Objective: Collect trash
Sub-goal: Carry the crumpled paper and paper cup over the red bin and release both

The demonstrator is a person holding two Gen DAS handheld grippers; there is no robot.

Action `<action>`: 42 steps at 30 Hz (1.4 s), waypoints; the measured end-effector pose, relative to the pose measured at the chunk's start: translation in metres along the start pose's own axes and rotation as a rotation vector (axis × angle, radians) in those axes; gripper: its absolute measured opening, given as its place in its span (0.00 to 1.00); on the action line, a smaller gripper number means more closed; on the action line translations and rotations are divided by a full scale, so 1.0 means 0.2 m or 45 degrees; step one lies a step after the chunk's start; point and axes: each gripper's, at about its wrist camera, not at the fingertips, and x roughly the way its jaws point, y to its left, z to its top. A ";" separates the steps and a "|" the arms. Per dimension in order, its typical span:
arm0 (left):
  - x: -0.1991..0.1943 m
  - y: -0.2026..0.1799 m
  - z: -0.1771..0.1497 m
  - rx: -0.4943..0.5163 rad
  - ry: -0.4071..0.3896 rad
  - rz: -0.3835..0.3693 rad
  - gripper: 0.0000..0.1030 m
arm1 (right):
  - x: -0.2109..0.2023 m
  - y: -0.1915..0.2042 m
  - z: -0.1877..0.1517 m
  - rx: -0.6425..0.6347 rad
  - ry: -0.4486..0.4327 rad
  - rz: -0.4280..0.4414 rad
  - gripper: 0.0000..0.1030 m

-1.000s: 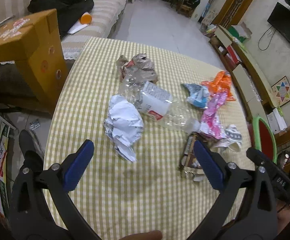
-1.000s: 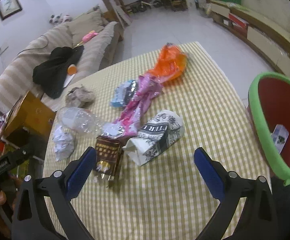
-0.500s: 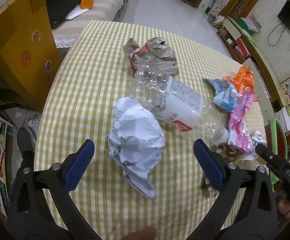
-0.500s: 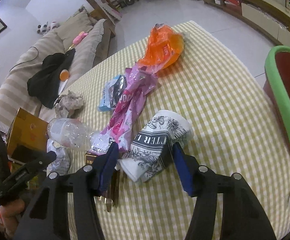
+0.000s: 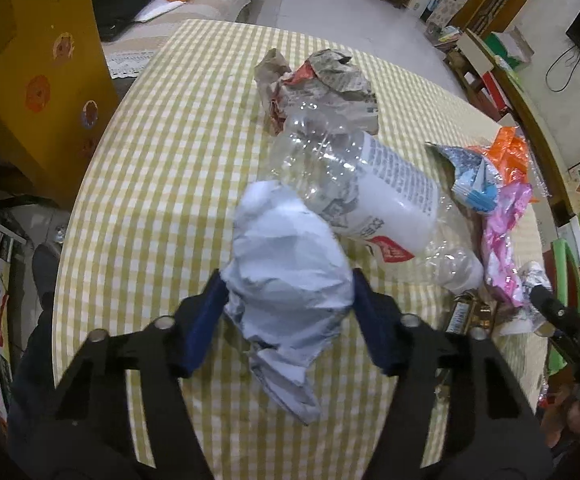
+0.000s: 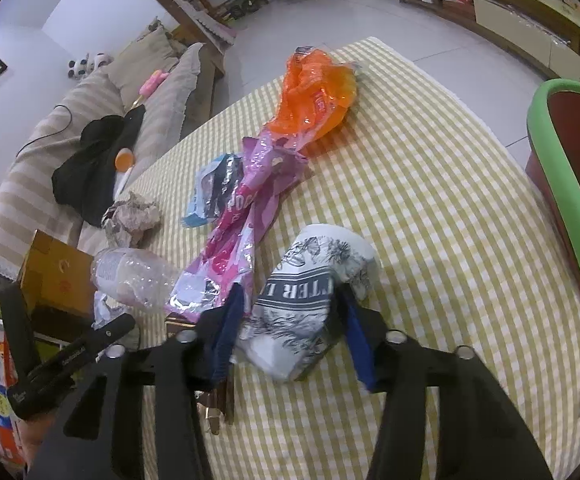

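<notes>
Left wrist view: left gripper (image 5: 287, 312) closing, pads pinching the crumpled white paper (image 5: 285, 276) on the checked table (image 5: 161, 168). A second ago its jaws stood wide. Clear bottle (image 5: 362, 196), wrappers uncollected. Right gripper (image 6: 290, 334), likewise wide before, closing on the printed paper cup (image 6: 314, 292); green-rimmed bin (image 6: 562, 184) waits beside the table.

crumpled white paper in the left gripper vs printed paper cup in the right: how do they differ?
The crumpled white paper is a plain, shapeless wad; the paper cup carries dark botanical print and lettering and keeps a squashed tube shape. The paper sits against the clear plastic bottle; the cup lies on its side beside the pink wrapper. Shared: each sits between blue pads on the checked tablecloth, left gripper and right gripper closing.
</notes>
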 end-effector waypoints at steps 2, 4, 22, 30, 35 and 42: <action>-0.01 0.00 0.00 0.017 -0.001 0.000 0.51 | -0.01 0.02 -0.01 -0.021 -0.003 -0.009 0.31; -0.02 -0.01 0.00 0.031 -0.005 -0.009 0.50 | -0.02 0.02 -0.02 -0.026 0.003 -0.002 0.27; -0.40 -0.12 -0.12 0.075 -0.135 -0.063 0.49 | -0.39 0.10 -0.06 -0.132 -0.116 0.030 0.15; -0.65 -0.23 -0.15 0.118 -0.227 -0.106 0.49 | -0.61 0.17 -0.05 -0.192 -0.184 0.043 0.15; -0.77 -0.29 -0.17 0.161 -0.274 -0.124 0.49 | -0.71 0.19 -0.07 -0.221 -0.225 0.046 0.15; -0.83 -0.42 -0.22 0.222 -0.282 -0.147 0.49 | -0.82 0.15 -0.09 -0.214 -0.263 0.051 0.15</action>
